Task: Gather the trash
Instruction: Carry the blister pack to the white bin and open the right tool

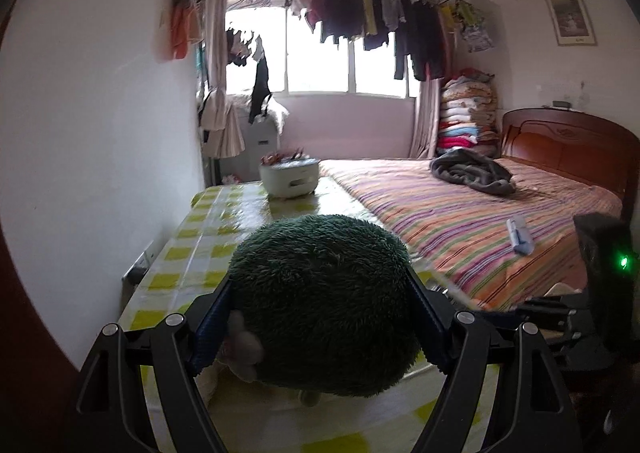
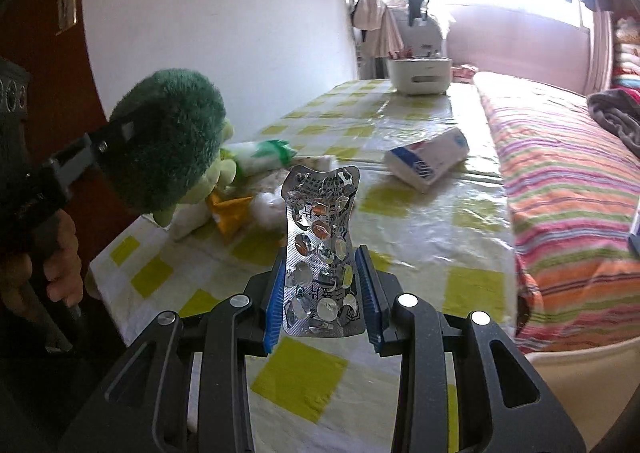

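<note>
- Standing by the table [image 2: 420,213] with its yellow-checked cloth, I see the right gripper [image 2: 323,285] clamped on a spent blister pack [image 2: 320,245], foil side up and sticking forward out of the jaws, lifted clear of the cloth; that piece of trash looks collected but not yet dropped anywhere
- the left gripper [image 1: 320,317] is spread wide yet pressed on both sides of a green plush toy [image 1: 324,305], holding it up off the table; probably lifted to get at what lies around it, though that is my guess
- left on the cloth: a small blue-and-white box [image 2: 426,163] lying on its side near the bed [image 2: 568,189]; a white-and-green wrapper [image 2: 260,155], an orange scrap [image 2: 232,211] and a white wad [image 2: 268,209] just beside the toy
- the white tub [image 2: 420,75] at the far end already holds some bits; whether it is the bin I cannot tell
- so the job seems early; one item in hand, several waiting
</note>
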A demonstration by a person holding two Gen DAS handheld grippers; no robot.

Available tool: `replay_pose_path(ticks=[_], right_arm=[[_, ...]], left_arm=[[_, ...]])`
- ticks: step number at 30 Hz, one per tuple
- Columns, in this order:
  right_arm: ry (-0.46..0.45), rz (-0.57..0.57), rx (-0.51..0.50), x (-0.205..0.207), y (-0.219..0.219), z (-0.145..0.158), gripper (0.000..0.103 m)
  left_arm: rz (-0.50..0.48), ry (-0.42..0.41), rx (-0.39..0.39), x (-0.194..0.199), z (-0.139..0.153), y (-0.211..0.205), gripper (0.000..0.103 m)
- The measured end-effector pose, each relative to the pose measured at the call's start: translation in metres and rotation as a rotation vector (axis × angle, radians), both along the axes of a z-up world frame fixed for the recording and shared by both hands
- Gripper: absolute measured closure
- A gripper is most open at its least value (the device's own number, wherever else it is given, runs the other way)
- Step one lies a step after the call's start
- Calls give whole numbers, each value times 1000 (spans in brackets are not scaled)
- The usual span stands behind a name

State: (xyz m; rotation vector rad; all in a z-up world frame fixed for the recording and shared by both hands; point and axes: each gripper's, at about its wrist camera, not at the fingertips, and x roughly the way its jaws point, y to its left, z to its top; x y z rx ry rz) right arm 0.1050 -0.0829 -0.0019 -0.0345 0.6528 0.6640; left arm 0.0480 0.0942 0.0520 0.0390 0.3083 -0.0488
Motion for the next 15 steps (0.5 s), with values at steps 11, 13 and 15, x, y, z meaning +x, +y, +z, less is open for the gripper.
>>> replay_pose_path(ticks=[11, 13, 15], right_arm=[[-13, -82, -6, -2, -35, -1, 71], [-13, -94, -9, -3, -42, -2, 71], [-15, -109, -10, -5, -49, -2, 71]], left_arm=[[-72, -1, 4, 11, -11, -44, 27], [-83, 5, 2, 12, -12, -49, 27], [-92, 7, 2, 13, -14, -54, 27]])
